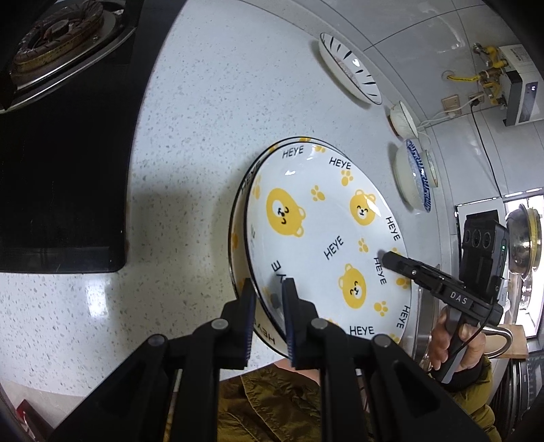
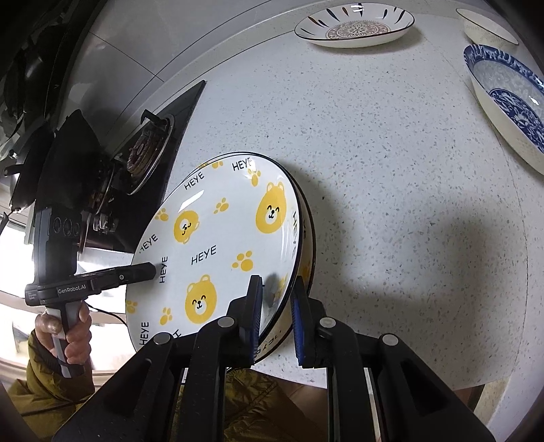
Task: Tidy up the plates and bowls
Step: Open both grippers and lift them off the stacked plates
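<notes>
The bear-print plate (image 1: pixel 326 238) was gripped at 2 opposite spots on its rim, 1 gripper to each side, with a second plate (image 1: pixel 242 190) of the same pattern directly beneath it on the speckled countertop (image 1: pixel 190 136). Whether the upper plate was seated in the lower one or held just clear of it could not be told.

The left gripper (image 1: pixel 268 289) had its jaws nearly shut, pinching the rim at the plate's near edge, 1 pad (image 1: pixel 250 306) outside the rim and 1 inside. The right gripper (image 2: pixel 276 299) was likewise almost closed on the rim at the far side from the left, its blue-faced pads (image 2: pixel 255 306) straddling the edge. Both pointed steeply downward and inward toward the plate's centre, so the plate lay between them, equally near to each hand.

The right hand (image 1: pixel 452 343) wrapped the grip handle just off the counter's edge; the left hand (image 2: pixel 64 329) did the same on its side, beside the gas hob (image 2: pixel 149 146).

Well apart, toward the wall, sat a striped plate (image 2: pixel 353 25), a blue-and-white bowl (image 2: pixel 510 98) and a plain white bowl (image 2: pixel 486 23), probably the next pieces to gather.
</notes>
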`<state>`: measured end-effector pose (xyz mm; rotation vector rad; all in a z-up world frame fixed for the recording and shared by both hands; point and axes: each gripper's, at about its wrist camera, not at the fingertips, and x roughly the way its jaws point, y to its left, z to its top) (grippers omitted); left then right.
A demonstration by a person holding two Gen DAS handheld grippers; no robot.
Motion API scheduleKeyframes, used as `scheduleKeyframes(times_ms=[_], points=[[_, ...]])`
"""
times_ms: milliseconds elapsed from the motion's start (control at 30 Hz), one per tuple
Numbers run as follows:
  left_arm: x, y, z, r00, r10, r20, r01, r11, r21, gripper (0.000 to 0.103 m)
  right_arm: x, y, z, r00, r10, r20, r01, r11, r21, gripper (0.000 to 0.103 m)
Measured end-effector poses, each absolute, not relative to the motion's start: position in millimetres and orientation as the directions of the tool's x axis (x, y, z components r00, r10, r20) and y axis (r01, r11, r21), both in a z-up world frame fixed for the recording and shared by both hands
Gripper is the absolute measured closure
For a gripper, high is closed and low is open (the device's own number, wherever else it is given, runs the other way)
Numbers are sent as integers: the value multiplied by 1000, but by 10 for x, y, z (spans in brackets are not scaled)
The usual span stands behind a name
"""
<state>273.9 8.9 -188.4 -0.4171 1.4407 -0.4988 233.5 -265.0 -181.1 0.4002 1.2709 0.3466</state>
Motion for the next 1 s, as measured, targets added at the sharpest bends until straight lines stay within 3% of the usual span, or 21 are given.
scheduleKeyframes(times_ms=[200, 267, 400, 633, 833, 1000], points=[[2746, 93, -1863, 80, -547, -833, 72, 837, -543, 87, 2329, -2650, -1734, 275, 417, -866, -34, 905, 425, 83], [2741, 77, -1790, 119, -526, -842, 99, 850, -517, 83, 2334, -2683, -1685, 296, 397, -869, -27, 913, 408, 78], [2723, 9, -1725, 133, -497, -857, 141, 866, -480, 75, 2301, -2744, -1617, 321, 388, -864, -24, 915, 402, 77], [2586, -107, -1594, 226, -359, -905, 232, 922, -308, 70, 2200, -2762, -1478, 366, 356, -860, -36, 929, 369, 71], [2536, 113, -1354, 334, -395, -856, 198, 917, -346, 68, 2104, -2807, -1234, 431, 327, -841, -39, 938, 344, 68], [2464, 238, -1029, 444, -431, -785, 243, 902, -357, 54, 2010, -2835, -950, 511, 271, -816, -48, 957, 287, 56]])
